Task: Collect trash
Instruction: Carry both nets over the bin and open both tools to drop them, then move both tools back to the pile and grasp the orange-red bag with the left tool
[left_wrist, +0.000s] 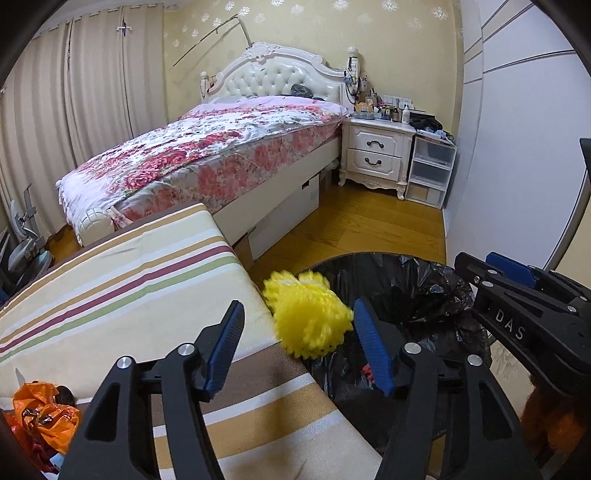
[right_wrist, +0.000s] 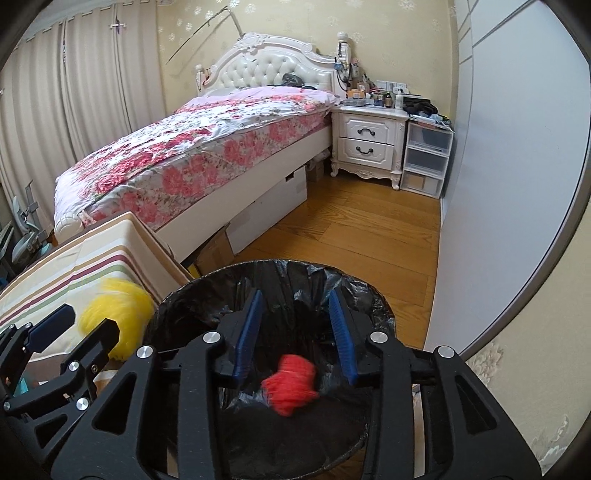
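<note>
While the left gripper (left_wrist: 295, 350) spreads its 2 blue-padded fingers wide with nothing between them, a blurred, fluffy yellow mesh ball (left_wrist: 308, 314) sits just ahead of them, between the striped cloth-covered surface (left_wrist: 129, 288) and the round bin lined with a black plastic bag (left_wrist: 406, 295). Over that bin the right gripper (right_wrist: 297, 336) is also wide open and empty, with a blurred red mesh ball (right_wrist: 291, 384) inside the liner below it. White letters "DAS" (left_wrist: 509, 326) show on the right gripper; beyond stands a bed with a floral cover (left_wrist: 207, 151).
</note>
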